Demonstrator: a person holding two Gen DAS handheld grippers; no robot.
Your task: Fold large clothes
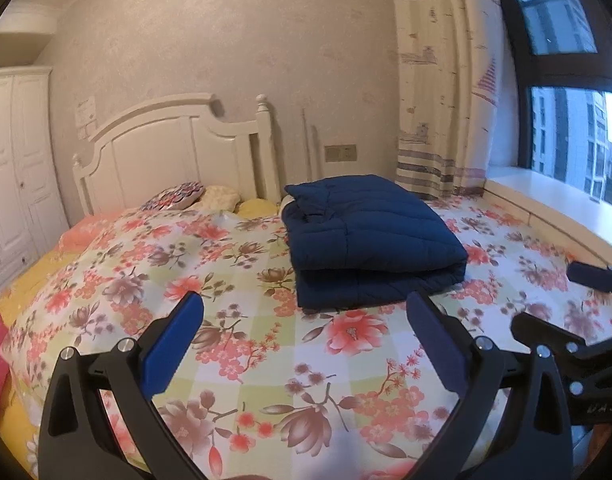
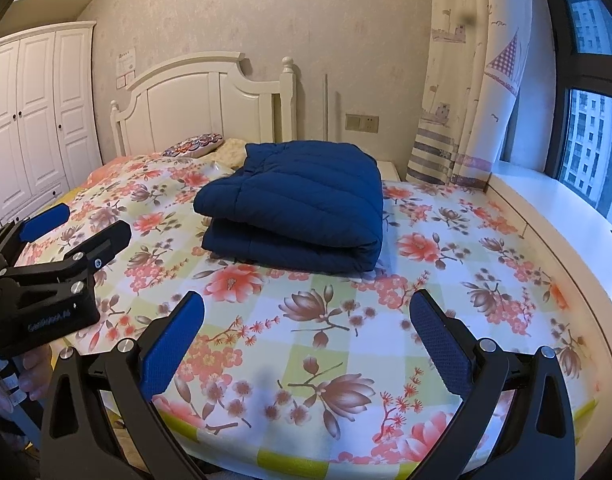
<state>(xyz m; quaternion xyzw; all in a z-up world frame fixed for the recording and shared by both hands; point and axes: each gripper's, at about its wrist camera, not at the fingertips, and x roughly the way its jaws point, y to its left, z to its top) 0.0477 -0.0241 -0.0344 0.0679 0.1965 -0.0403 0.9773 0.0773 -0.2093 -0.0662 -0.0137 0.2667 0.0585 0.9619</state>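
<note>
Since both tongs are free, I read this as the checking step at the end of a fold.

Garment: a dark blue quilted jacket (image 1: 369, 236), folded into a thick rectangular bundle, lies on the floral bedspread (image 1: 234, 352) toward the headboard (image 1: 174, 148) end, beyond both tools and touching neither.

Left gripper (image 1: 306, 344): fingers spread wide, holding nothing, hovering low over the bedspread with the bundle ahead and slightly right.

Right gripper (image 2: 306, 344): also spread wide and empty, the bundle ahead and slightly left.

Fold quality: from the right wrist view, two stacked layers show with a rounded fold at the near right corner; the left edges look a little uneven.

My judgement: the fold looks nearly or fully done. If I tidy it, I would bring both tongs in from the near edge, pinch all layers at once, and press down gently, because puffy filling tends to spring open.

Risk: snagging the bedspread along with the jacket.
</note>
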